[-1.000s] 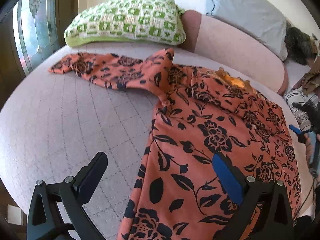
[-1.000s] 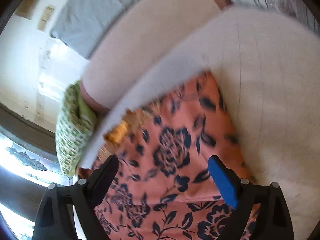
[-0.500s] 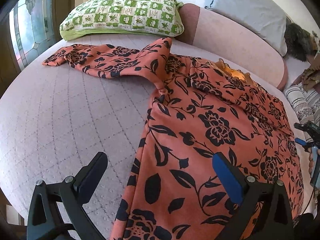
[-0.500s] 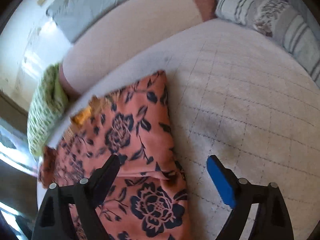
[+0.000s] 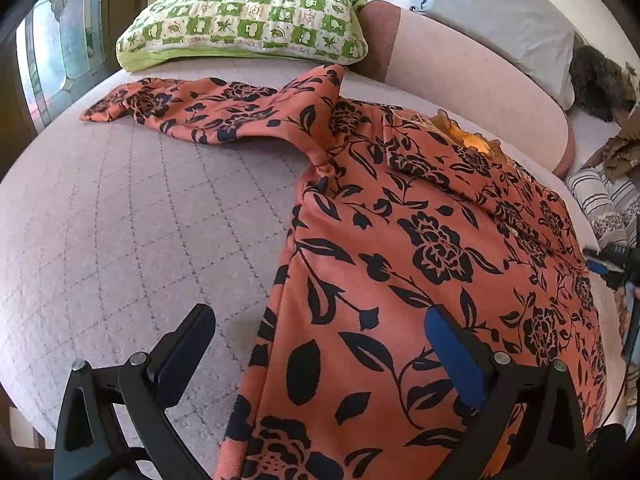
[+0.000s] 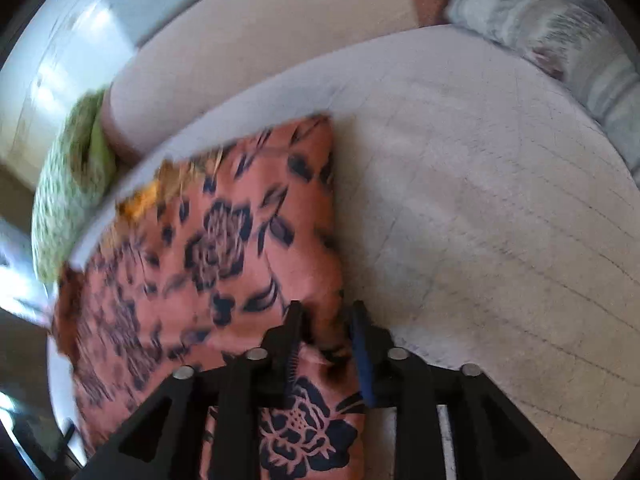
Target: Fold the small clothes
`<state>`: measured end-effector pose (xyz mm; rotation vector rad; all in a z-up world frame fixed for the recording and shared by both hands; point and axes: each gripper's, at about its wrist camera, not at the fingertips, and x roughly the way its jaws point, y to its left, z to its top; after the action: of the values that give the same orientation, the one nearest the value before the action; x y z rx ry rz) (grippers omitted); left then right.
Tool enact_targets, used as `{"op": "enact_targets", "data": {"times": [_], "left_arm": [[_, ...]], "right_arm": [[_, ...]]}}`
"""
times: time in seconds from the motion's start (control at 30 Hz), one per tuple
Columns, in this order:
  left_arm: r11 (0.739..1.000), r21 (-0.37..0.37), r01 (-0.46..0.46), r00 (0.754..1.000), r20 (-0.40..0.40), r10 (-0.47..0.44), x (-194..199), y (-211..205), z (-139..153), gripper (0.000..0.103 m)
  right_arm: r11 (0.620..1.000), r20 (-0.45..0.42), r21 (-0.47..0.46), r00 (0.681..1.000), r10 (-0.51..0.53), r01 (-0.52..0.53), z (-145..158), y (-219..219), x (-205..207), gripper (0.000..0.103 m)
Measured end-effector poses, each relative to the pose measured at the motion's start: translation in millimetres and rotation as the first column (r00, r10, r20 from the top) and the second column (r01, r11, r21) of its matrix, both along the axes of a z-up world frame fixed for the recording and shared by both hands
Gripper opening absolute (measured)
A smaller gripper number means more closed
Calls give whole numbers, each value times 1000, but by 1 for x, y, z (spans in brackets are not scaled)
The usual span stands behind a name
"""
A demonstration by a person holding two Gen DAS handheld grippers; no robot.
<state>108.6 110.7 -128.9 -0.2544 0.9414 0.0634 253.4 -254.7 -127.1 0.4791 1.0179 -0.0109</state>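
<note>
An orange garment with black flowers (image 5: 420,240) lies spread on the quilted bed cover (image 5: 140,220), one sleeve (image 5: 192,108) stretched toward the far left. My left gripper (image 5: 316,316) hovers open over the garment's near left edge, nothing between its fingers. In the right wrist view, my right gripper (image 6: 326,308) is low over the garment (image 6: 240,240) at its right edge. Its jaws are closing, with a bunched ridge of that edge between them. The right gripper (image 5: 608,264) also shows at the far right of the left wrist view.
A green checked pillow (image 5: 248,20) and a grey pillow (image 5: 500,20) rest at the head of the bed against a pink bolster (image 5: 460,80). Striped folded cloth (image 6: 560,40) lies at the far right. Bare cover (image 6: 480,200) stretches right of the garment.
The right gripper has sunk to the garment's right edge and its jaws have narrowed from wide apart to close round the fabric. The left gripper has barely moved.
</note>
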Motion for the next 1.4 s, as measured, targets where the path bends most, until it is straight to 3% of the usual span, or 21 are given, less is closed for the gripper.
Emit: {"op": "enact_targets", "data": {"times": [0.03, 0.1, 0.2, 0.23, 0.3, 0.37, 0.5, 0.57, 0.6, 0.63, 0.7, 0.77, 0.8, 0.83, 0.87, 0.97, 1.0, 1.07, 1.17, 1.27, 1.4], "left_arm": [[1000, -5, 1, 1000, -1, -1, 1, -1, -1, 103], [1000, 7, 12, 1000, -5, -12, 3, -6, -3, 103], [999, 26, 20, 1000, -10, -20, 3, -8, -4, 103], [999, 28, 16, 1000, -10, -16, 3, -7, -4, 103], [1000, 29, 6, 1000, -7, -6, 2, -4, -4, 103], [1000, 25, -1, 1000, -3, 1, 0, -1, -3, 103], [1000, -3, -6, 1000, 0, 6, -3, 2, -2, 103], [1000, 7, 2, 1000, 12, -2, -7, 0, 1, 103], [1000, 11, 6, 1000, 18, -6, -9, -1, 2, 103], [1000, 12, 8, 1000, 21, -8, -11, -1, 3, 103], [1000, 11, 15, 1000, 20, -15, -13, -2, 4, 103], [999, 17, 29, 999, 15, -29, -18, -1, 5, 103], [999, 23, 35, 999, 16, -35, -21, -1, 6, 103], [999, 28, 36, 999, 21, -37, -25, 0, 8, 103], [999, 27, 36, 999, 27, -36, -28, 1, 9, 103], [1000, -3, 30, 999, 17, -30, -31, 5, 8, 103], [999, -20, 27, 1000, 14, -26, -32, 8, 9, 103], [999, -46, 25, 999, 21, -24, -37, 14, 15, 103], [996, -90, 0, 997, 72, 6, -45, 33, 33, 103], [984, -171, -53, 989, 128, 75, -45, 69, 55, 103], [927, -328, -179, 964, 132, 233, -28, 138, 63, 103]], "right_arm": [[999, 30, 29, 999, -36, 35, 7, -5, 3, 62], [998, 57, 35, 997, -48, 46, 12, -5, 18, 76], [998, 56, 55, 998, -18, 15, 2, 9, 66, 75], [998, 41, 67, 999, -6, 4, -5, 11, 78, 57], [1000, -3, -18, 1000, -22, 22, -11, 13, 91, 23], [993, 23, 44, 994, -109, 108, -11, -3, 89, 19], [989, 15, -83, 992, -125, 126, 0, 15, 82, 27], [989, 74, -105, 992, -98, 106, 22, 25, 57, 30], [993, 102, -89, 993, -65, 74, 29, 34, 46, 39], [995, 111, -86, 993, -33, 43, 32, 42, 37, 60], [993, 110, -88, 990, 89, -80, 21, 61, 17, 75], [986, -29, -131, 994, 102, -105, -9, 56, 13, 64], [993, -4, -102, 998, 57, -57, -9, 45, 7, 53], [999, 5, -30, 999, -33, 33, 5, 33, -2, 53], [999, 23, 18, 998, -52, 51, 16, 31, -9, 54], [998, 152, -30, 986, 63, -59, 43, 46, -28, 85], [992, 102, -63, 988, 115, -109, 31, 50, -24, 88], [995, -128, -49, 989, 79, -86, -14, 35, -13, 80], [1000, 8, -18, 1000, 13, -13, 12, 25, -41, 76], [991, 134, -123, 988, 78, -62, 42, 41, -81, 79], [968, 191, -195, 962, 195, -158, 34, 68, -118, 83]]}}
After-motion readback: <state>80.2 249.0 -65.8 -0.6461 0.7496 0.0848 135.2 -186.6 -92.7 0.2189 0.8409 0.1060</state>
